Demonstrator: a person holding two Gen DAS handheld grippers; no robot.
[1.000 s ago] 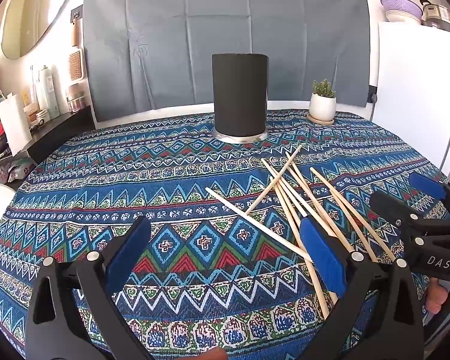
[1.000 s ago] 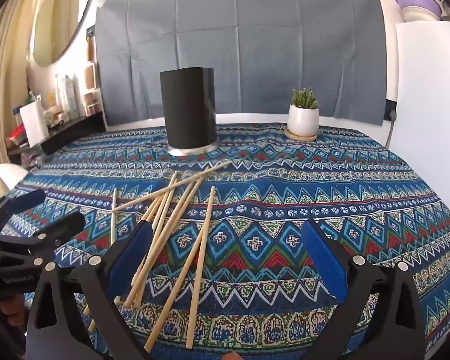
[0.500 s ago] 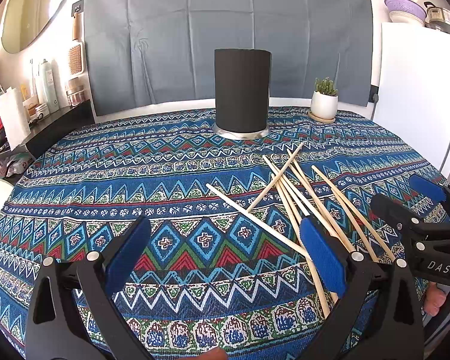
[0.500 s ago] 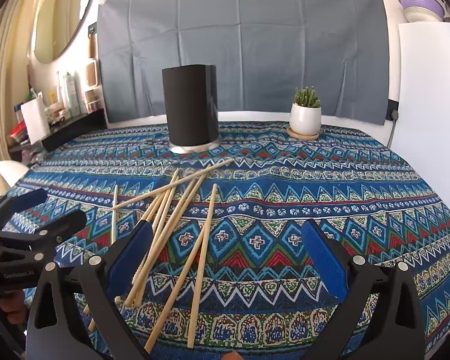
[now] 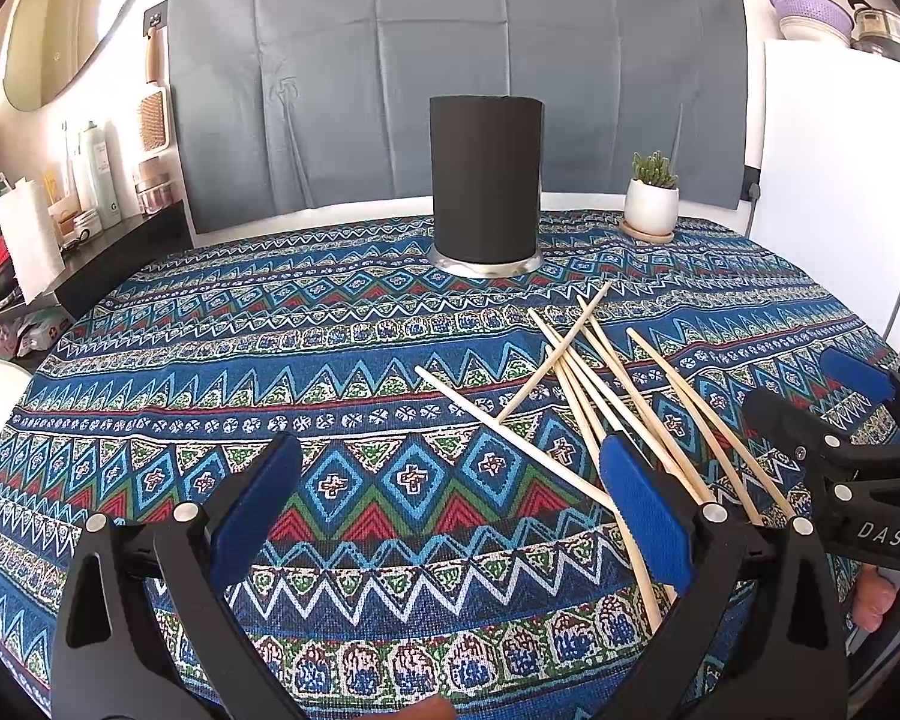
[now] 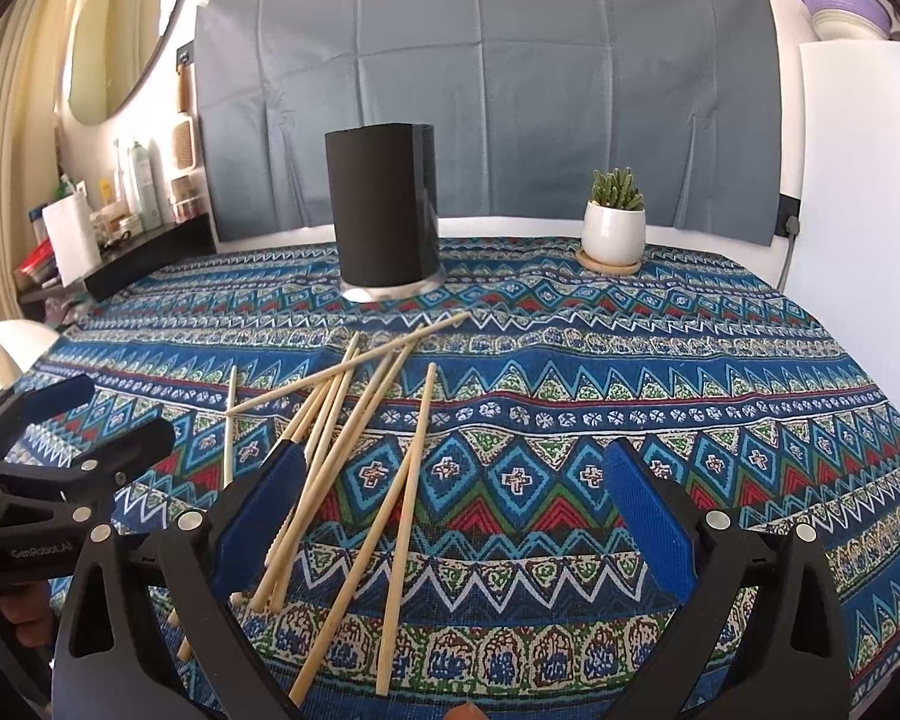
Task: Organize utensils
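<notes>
Several wooden chopsticks [image 5: 606,384] lie loosely crossed on the patterned tablecloth [image 5: 282,372]; the right wrist view has the same chopsticks [image 6: 354,420] left of centre. A tall black cylindrical holder [image 5: 485,183] stands upright behind them, the holder [image 6: 384,204] being farther back. My left gripper [image 5: 450,510] hangs open over the near cloth, its right pad beside the pile. My right gripper [image 6: 450,516] is open too, its left pad over the chopsticks' near ends. Each gripper shows in the other's view: the right gripper [image 5: 834,414], the left gripper [image 6: 66,420]. Neither holds anything.
A small potted succulent [image 6: 615,228] on a wooden coaster stands at the back right. A white fridge [image 5: 840,180] rises at the right table edge. A dark shelf [image 5: 108,240] with bottles and a paper roll sits at the left. A grey cloth covers the wall.
Both grippers have risen and tilted slightly, so the holder sits a bit higher in view. Chopsticks and holder have not moved; both grippers stay open.
</notes>
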